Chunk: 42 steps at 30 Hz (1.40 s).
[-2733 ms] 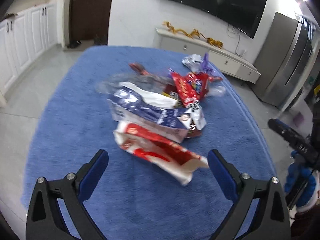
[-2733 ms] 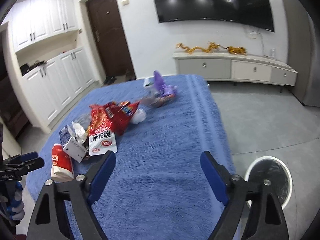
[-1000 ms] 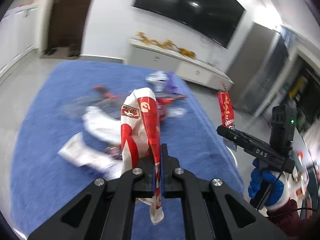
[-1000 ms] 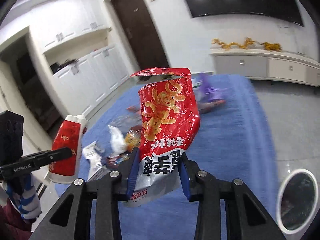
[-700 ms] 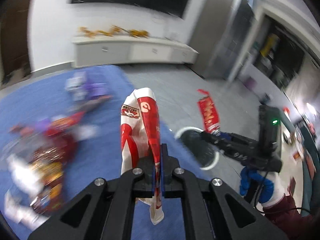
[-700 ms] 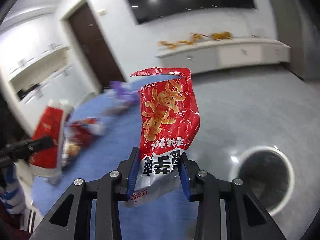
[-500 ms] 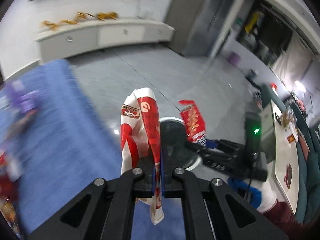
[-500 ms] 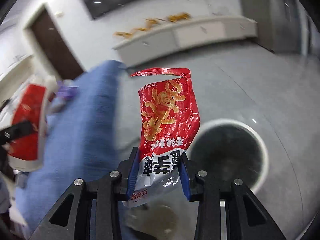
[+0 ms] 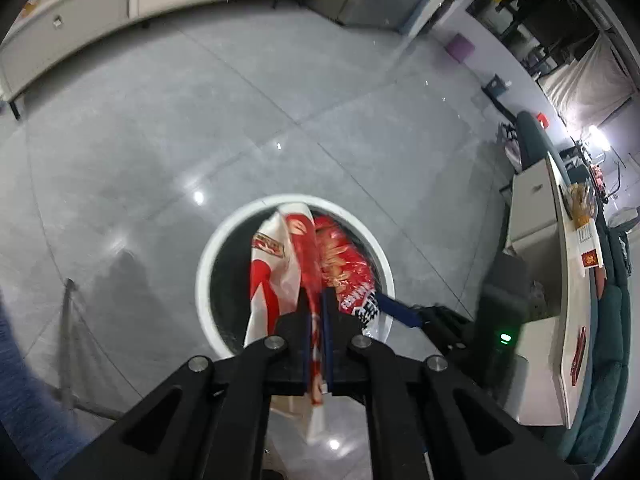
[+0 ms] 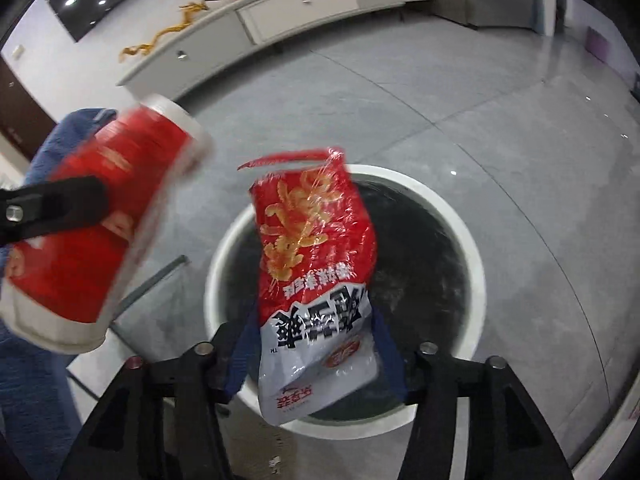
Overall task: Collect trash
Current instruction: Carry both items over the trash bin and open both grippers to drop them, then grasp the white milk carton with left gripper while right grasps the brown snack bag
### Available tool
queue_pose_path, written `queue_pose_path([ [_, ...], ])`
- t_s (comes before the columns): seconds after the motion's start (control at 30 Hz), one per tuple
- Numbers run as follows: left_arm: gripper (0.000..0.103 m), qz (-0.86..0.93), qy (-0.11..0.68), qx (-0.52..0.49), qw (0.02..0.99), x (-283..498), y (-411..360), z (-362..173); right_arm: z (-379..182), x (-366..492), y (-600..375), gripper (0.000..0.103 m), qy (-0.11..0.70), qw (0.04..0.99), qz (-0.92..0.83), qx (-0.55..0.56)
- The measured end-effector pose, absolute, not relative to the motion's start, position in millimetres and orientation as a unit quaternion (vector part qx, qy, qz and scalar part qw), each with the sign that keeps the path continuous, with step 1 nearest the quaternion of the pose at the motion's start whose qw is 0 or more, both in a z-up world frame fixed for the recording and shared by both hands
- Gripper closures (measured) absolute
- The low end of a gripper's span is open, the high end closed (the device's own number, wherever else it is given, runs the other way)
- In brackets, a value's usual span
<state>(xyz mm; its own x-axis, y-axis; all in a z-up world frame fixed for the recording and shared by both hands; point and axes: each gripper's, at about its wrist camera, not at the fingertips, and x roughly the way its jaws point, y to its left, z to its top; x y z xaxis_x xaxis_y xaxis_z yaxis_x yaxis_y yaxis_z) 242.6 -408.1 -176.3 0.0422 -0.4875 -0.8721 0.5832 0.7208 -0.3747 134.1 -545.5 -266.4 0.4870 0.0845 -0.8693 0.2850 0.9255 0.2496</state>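
A grey tiled floor (image 9: 168, 128) fills most of the left wrist view, with a long white sideboard (image 9: 132, 4) curving across the top and a sofa and side furniture along the right edge. Low in the middle stands a round white-rimmed bin (image 9: 208, 276), dark inside. The left gripper (image 9: 316, 344) points down at it from the bottom of the frame, its fingers pressed together on a red-and-white wrapper (image 9: 276, 276) that hangs right over the bin's mouth. Just right of it, also over the opening, is the red snack bag (image 9: 344, 268), with the right gripper's blue finger (image 9: 396, 308) beside it.

In the right wrist view the same floor and sideboard sit at the top, and the bin (image 10: 472, 248) lies centre-right. The right gripper (image 10: 316, 356) reaches up from the bottom edge; its fingers have just been opening, standing apart on either side of the snack bag (image 10: 316, 248), which is between them above the bin, no longer squeezed. At the left of the frame, blurred, is the red-and-white wrapper (image 10: 80, 232) in the left gripper's (image 10: 52, 204) fingers, beside a strip of blue cloth (image 10: 24, 376).

This looks like the dropping step: the bag seems about to fall in. Next, I'd judge, the left fingers must part over the opening. I cannot make out any contents in the bin's dark interior.
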Motion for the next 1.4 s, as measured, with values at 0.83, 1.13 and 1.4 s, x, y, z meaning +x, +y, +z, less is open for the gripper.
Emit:
queue_pose_path([
  [0.83, 0.097, -0.288, 0.42, 0.021, 0.86, 128, -192, -27, -70, 62, -438, 0.012, 0.321, 0.934, 0.041, 0.153],
  [1.13, 0.097, -0.119, 0.43, -0.066, 0.892, 52, 36, -43, -38, 68, -310, 0.012, 0.333, 0.922, 0.17, 0.104],
  [1.4, 0.096, -0.02, 0.464, -0.199, 0.863, 16, 169, -89, -61, 77, -203, 0.017, 0.383, 0.881, 0.27, 0.068],
])
